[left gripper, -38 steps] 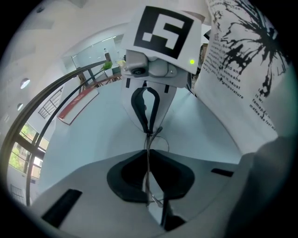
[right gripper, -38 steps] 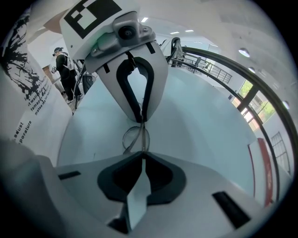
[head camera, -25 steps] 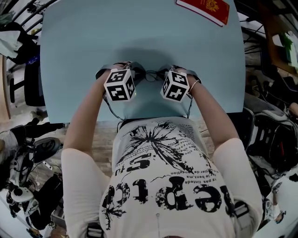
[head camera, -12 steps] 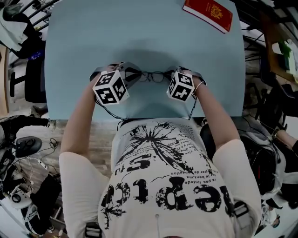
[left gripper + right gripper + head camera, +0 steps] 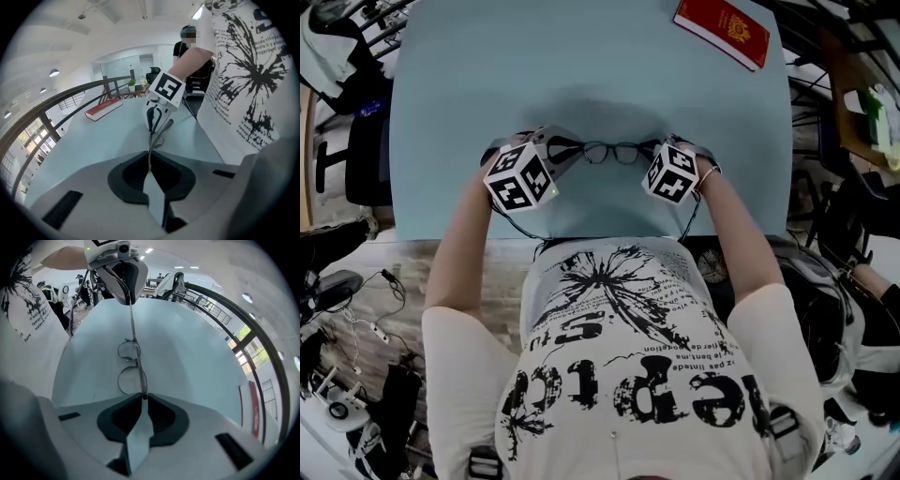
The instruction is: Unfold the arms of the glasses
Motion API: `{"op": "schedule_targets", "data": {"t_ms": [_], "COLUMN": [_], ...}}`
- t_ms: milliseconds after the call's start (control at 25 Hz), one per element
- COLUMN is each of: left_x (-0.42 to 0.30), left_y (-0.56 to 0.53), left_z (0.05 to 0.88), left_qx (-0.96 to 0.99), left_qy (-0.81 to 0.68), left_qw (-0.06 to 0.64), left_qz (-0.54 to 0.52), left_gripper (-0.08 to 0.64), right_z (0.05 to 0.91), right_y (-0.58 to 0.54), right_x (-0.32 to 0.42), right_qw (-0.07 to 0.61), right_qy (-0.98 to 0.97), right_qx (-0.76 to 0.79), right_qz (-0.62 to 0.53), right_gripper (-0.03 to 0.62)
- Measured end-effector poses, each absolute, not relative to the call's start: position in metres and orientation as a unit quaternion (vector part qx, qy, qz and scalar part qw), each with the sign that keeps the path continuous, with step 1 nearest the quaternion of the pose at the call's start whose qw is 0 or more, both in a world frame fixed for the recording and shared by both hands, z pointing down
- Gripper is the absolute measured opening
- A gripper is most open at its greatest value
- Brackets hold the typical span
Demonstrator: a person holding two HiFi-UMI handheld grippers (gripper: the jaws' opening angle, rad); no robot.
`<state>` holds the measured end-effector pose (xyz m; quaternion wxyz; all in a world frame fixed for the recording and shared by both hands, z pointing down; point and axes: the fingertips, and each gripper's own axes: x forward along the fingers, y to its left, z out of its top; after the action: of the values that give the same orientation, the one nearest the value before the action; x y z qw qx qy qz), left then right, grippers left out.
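Note:
A pair of thin black wire-framed glasses (image 5: 609,152) hangs just above the light blue table (image 5: 581,56), stretched between my two grippers. My left gripper (image 5: 566,149) is shut on the tip of one thin arm (image 5: 151,140), which runs straight out in line with the frame. In the right gripper view both round lenses (image 5: 130,365) lie left of that line. My right gripper (image 5: 652,150) grips the frame's near end (image 5: 142,393); its jaws are opening, with the frame still between the pads. Each gripper shows in the other's view: right gripper (image 5: 155,119), left gripper (image 5: 126,291).
A red book (image 5: 724,28) lies at the table's far right corner, also visible as the red book (image 5: 103,108) in the left gripper view. Chairs, cables and equipment crowd the floor around the table. A person stands beyond the table's far side.
The two grippers have drawn apart, the left one going left and slightly up. More of the glasses now shows between them, with the arm stretched out.

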<state>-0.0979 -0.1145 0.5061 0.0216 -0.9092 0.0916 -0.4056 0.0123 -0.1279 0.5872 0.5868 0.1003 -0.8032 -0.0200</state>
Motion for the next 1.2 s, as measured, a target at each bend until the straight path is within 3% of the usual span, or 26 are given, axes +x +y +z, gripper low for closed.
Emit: {"op": "schedule_targets", "data": {"t_ms": [80, 200, 800, 1200], "left_x": [-0.096, -0.093, -0.096, -0.104], "left_y": [-0.113, -0.112, -0.114, -0.114], "left_z": [0.508, 0.508, 0.501, 0.508], "left_qx": [-0.909, -0.911, -0.917, -0.913], "left_qy": [0.088, 0.087, 0.104, 0.106], "left_qw": [0.027, 0.028, 0.023, 0.017], "left_qz": [-0.408, -0.402, -0.385, -0.394], "left_gripper": [0.029, 0.029, 0.029, 0.029], "right_z": [0.584, 0.576, 0.582, 0.561], "right_y": [-0.128, -0.121, -0.123, -0.120], "right_x": [0.009, -0.007, -0.073, -0.065], "right_qw": [0.590, 0.585, 0.601, 0.571], "right_qy": [-0.801, -0.806, -0.793, -0.813], "right_qx": [0.100, 0.076, 0.023, 0.030], "right_qz": [-0.032, -0.051, -0.103, -0.105], "right_gripper": [0.137, 0.155, 0.034, 0.026]}}
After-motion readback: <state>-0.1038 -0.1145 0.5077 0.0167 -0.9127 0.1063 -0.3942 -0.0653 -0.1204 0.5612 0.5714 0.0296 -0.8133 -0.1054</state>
